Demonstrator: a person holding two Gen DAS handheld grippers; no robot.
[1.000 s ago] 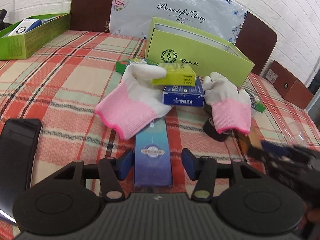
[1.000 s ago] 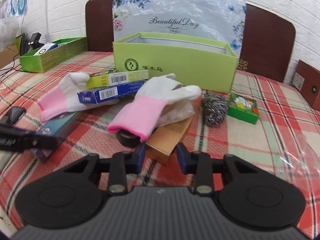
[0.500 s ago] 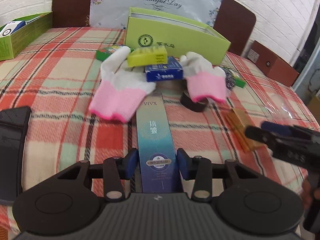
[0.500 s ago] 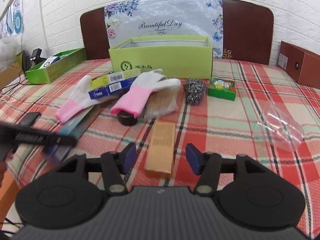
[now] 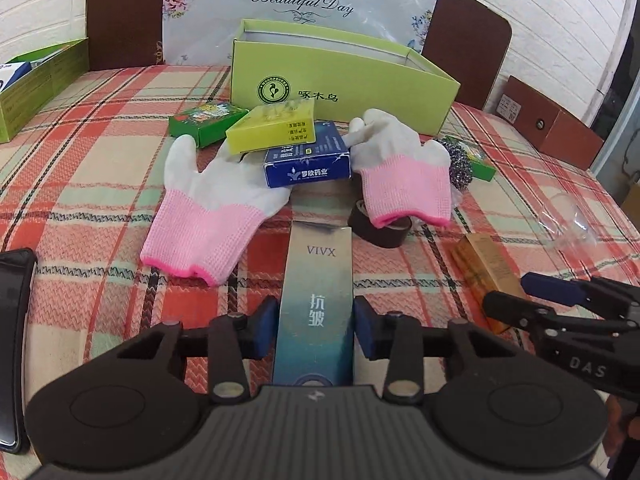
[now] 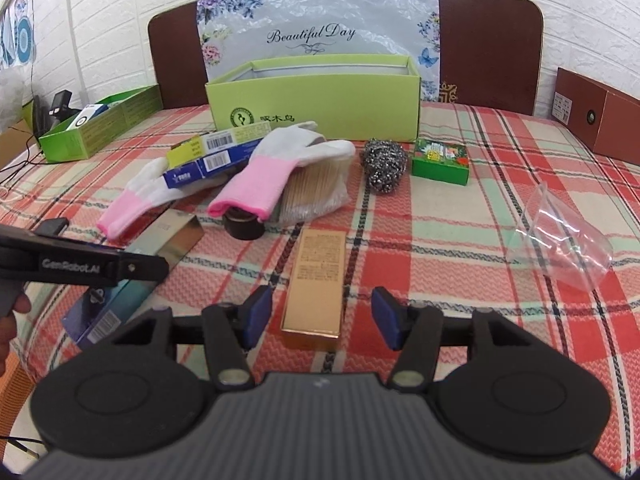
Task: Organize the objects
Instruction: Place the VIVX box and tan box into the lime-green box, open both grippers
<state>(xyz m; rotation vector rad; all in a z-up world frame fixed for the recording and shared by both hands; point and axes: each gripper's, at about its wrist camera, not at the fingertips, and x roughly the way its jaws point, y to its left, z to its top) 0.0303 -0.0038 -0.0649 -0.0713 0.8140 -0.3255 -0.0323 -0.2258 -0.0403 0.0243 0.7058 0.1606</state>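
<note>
My left gripper [image 5: 316,328] is shut on the near end of a long blue VIVX box [image 5: 320,264]. The box's far end reaches a pile of two pink-and-white gloves [image 5: 208,216], a yellow carton [image 5: 272,126] and a blue medicine carton [image 5: 306,160]. My right gripper [image 6: 322,316] stands open around the near end of a gold box [image 6: 318,276] that lies flat on the checked cloth, with a gap at each pad. An open green box [image 6: 316,108] stands behind the pile. In the right wrist view the left gripper's fingers [image 6: 120,268] cross the blue box [image 6: 116,304].
A dark tape roll [image 6: 244,226], a bag of wooden sticks [image 6: 316,188], a steel scourer [image 6: 382,166], a small green carton [image 6: 440,162] and a clear plastic cup [image 6: 560,236] lie around. A green tray [image 6: 96,128] sits far left, a black phone [image 5: 16,340] near left, a brown box [image 6: 592,116] far right.
My left gripper closed on the blue box and drew it back from the pile. My right gripper pulled the gold box nearer, then opened and let it go.
</note>
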